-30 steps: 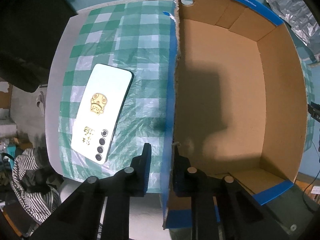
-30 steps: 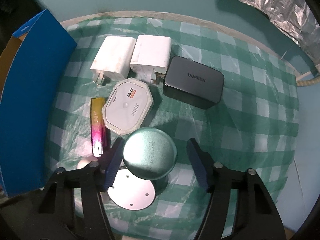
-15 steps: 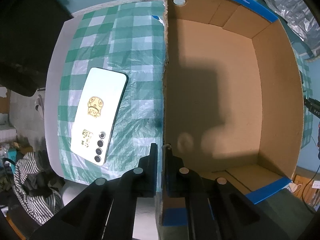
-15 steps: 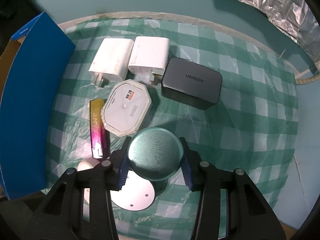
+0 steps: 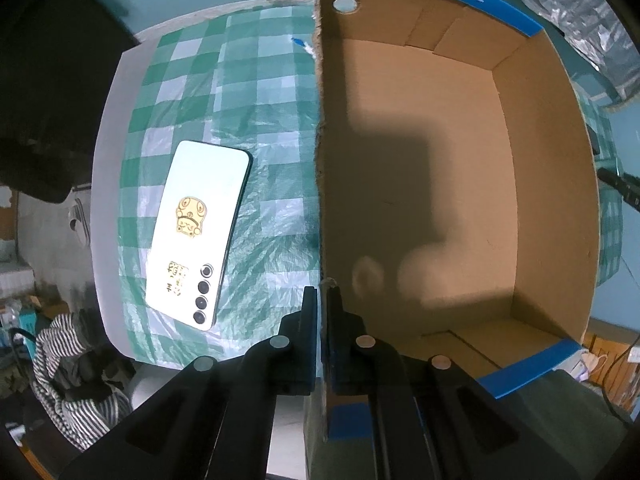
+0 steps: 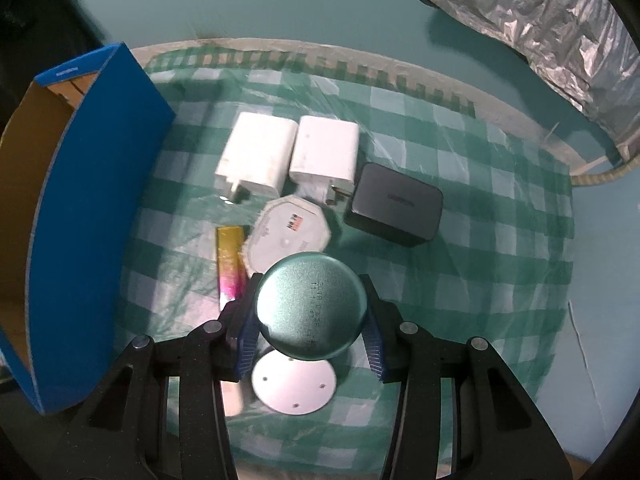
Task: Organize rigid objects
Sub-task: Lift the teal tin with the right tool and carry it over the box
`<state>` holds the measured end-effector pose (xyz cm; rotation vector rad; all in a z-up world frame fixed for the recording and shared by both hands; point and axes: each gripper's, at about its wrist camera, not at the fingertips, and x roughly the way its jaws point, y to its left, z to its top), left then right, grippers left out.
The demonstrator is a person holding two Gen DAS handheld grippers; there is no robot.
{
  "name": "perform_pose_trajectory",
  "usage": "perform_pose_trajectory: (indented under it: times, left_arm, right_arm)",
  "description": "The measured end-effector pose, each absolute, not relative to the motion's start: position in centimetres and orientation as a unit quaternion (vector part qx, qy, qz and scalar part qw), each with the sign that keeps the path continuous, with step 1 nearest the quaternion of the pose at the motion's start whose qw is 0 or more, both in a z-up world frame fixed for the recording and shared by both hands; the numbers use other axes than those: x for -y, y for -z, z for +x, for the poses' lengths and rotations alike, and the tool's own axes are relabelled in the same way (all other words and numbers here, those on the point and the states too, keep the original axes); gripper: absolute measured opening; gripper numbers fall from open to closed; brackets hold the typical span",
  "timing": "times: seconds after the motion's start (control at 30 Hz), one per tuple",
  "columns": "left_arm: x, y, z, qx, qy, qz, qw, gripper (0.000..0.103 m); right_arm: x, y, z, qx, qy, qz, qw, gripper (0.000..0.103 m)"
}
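Note:
My left gripper is shut on the left wall of the open cardboard box, which is empty and has blue outer sides. A white phone lies face down on the checked cloth left of the box. My right gripper is shut on a round green tin and holds it above the cloth. Beyond it lie a white octagonal case, a pink-yellow bar, two white chargers and a dark grey charger.
A silver disc lies on the cloth under the tin. The box's blue wall stands at the left of the right wrist view. Crinkled foil lies at the back right. Striped fabric hangs off the table's left edge.
My left gripper closed onto the box wall. My right gripper closed on the green tin and lifted it off the cloth.

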<state>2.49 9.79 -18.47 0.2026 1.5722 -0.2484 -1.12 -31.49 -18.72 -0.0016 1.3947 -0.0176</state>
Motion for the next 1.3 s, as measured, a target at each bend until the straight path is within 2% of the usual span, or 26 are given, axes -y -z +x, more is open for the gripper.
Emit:
perform_pose_trajectory:
  times: [0.73,1.03,1.3]
  left_arm:
    - [-9.8,18.2,2.4,-0.708,0.130,0.094,0.688,0.003]
    - [-10.1,18.2,2.4,-0.708,0.135,0.089,0.687,0.003]
    - [-10.1,18.2,2.5,-0.709,0.138,0.088,0.686,0.004]
  right_arm:
    - [23.4,11.1,0.6,-0.619,-0.039,0.008,0.784,0.045]
    - [18.8,9.8,4.1,-0.601,-0.080,-0.012,0.795,0.045]
    - [14.7,12.0,7.6,-0.610,-0.110,-0.032,0.784,0.045]
